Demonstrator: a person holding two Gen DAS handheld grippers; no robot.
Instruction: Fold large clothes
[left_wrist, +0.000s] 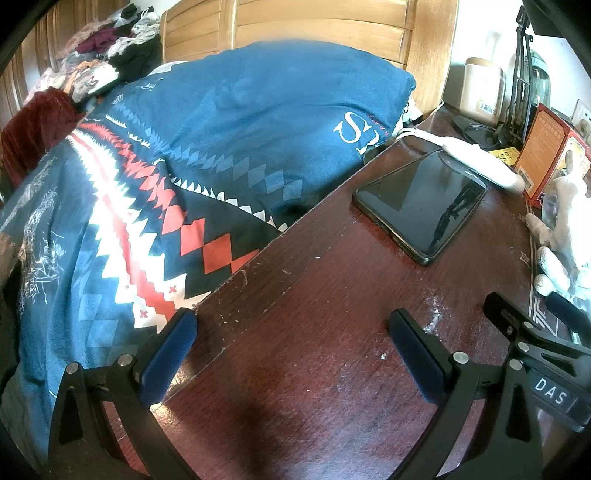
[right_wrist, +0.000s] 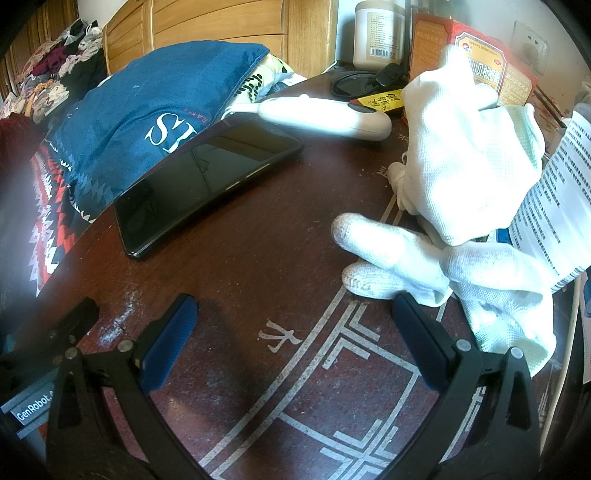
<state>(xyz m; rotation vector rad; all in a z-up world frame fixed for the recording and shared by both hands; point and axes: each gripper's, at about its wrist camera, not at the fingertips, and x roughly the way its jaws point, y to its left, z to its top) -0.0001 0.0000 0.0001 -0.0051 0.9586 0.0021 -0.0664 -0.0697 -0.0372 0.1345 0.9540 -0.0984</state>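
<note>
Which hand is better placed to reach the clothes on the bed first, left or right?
Left. The left tongs hang open at the dark red wooden table's edge beside the blue patterned bedding. The right tongs sit open farther in, near the white cloth gloves.

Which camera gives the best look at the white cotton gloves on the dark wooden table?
The right wrist view: the crumpled white cotton gloves fill its right side, weave and fingertips sharp, lying just beyond the open right gripper. The left wrist view catches only a sliver of them at its right edge.
</note>
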